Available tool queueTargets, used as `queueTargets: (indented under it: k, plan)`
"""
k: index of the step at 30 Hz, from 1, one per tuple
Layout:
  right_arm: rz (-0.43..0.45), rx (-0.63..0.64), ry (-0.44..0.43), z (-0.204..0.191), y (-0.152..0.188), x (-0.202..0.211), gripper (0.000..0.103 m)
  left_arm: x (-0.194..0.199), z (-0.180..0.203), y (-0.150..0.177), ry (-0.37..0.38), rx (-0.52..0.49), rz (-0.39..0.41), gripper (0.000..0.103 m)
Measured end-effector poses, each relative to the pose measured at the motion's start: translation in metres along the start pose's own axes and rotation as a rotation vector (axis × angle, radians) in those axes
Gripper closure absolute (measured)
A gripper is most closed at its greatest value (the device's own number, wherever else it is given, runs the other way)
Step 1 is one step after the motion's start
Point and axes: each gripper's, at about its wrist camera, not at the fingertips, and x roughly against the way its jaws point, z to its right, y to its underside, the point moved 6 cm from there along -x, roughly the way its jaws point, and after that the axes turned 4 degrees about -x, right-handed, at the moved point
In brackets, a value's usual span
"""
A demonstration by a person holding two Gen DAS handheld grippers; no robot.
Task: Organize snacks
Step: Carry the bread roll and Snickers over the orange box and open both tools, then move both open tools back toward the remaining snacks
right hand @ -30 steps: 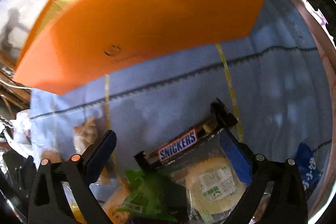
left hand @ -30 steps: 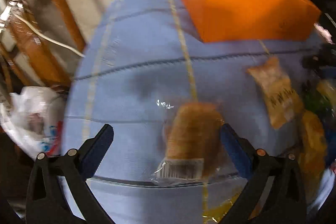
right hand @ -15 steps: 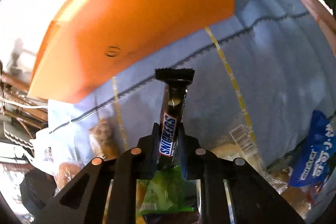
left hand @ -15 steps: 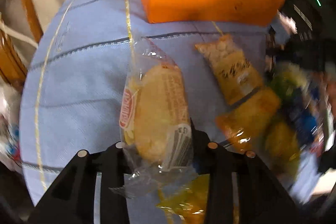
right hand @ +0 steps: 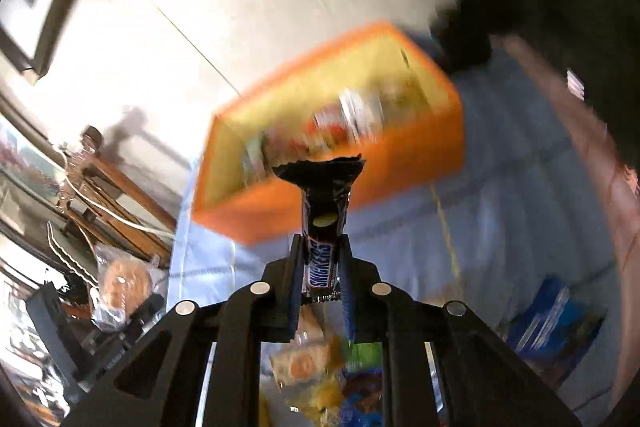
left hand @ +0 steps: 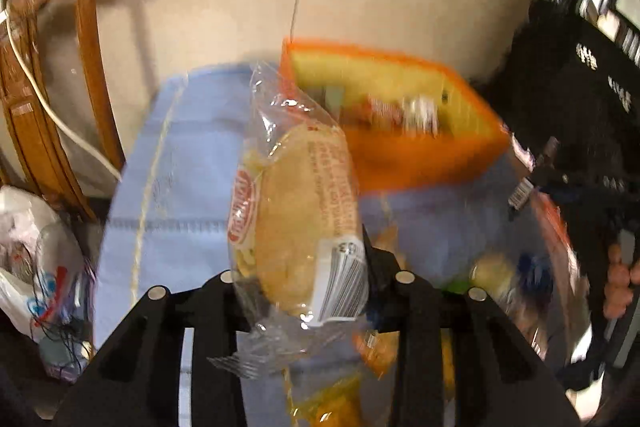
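My left gripper (left hand: pixel 304 267) is shut on a clear-wrapped round pastry (left hand: pixel 300 211) and holds it above the blue tablecloth (left hand: pixel 180 163), short of the orange box (left hand: pixel 400 131). My right gripper (right hand: pixel 322 267) is shut on a Snickers bar (right hand: pixel 323 227) that stands upright in front of the orange box (right hand: pixel 400 163). The box is open on top, yellow inside, with several wrapped snacks in it. The left gripper with its pastry (right hand: pixel 124 283) also shows at the lower left of the right wrist view.
Loose snacks lie on the cloth near me: orange and yellow packets (left hand: pixel 376 347), a blue packet (right hand: pixel 552 323) at the right, a green packet (right hand: pixel 364 351). A wooden chair (left hand: pixel 88 67) and a white plastic bag (left hand: pixel 36 267) stand left of the table. A wall is behind the box.
Both grippers have risen with their snacks and now look down into the orange box's open top. The table and loose snacks have dropped lower in both views.
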Motion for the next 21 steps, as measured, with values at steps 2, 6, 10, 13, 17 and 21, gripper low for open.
queueTargets:
  k: [2,6,10,13,17,21]
  plan:
    - [0.045,0.077,0.049,-0.017,-0.025,0.0,0.087,0.003,0.002,-0.032,-0.061,0.04,0.041,0.068]
    - [0.072,0.173,0.111,-0.031,-0.081,-0.013,0.087,-0.019,0.014,-0.09,-0.071,0.096,0.04,0.068]
    - [0.09,0.241,0.197,-0.034,-0.132,-0.033,0.087,-0.04,0.039,-0.124,-0.055,0.044,0.046,0.068]
    - [0.075,0.274,0.238,-0.033,-0.146,-0.052,0.086,-0.053,0.055,-0.136,-0.043,0.02,0.063,0.068]
    - [0.034,0.335,0.323,-0.027,-0.136,-0.071,0.005,-0.074,0.063,-0.138,-0.1,-0.041,0.024,0.033]
    - [-0.006,0.405,0.369,-0.017,-0.11,-0.063,0.004,-0.063,0.065,-0.113,-0.188,-0.046,0.068,0.004]
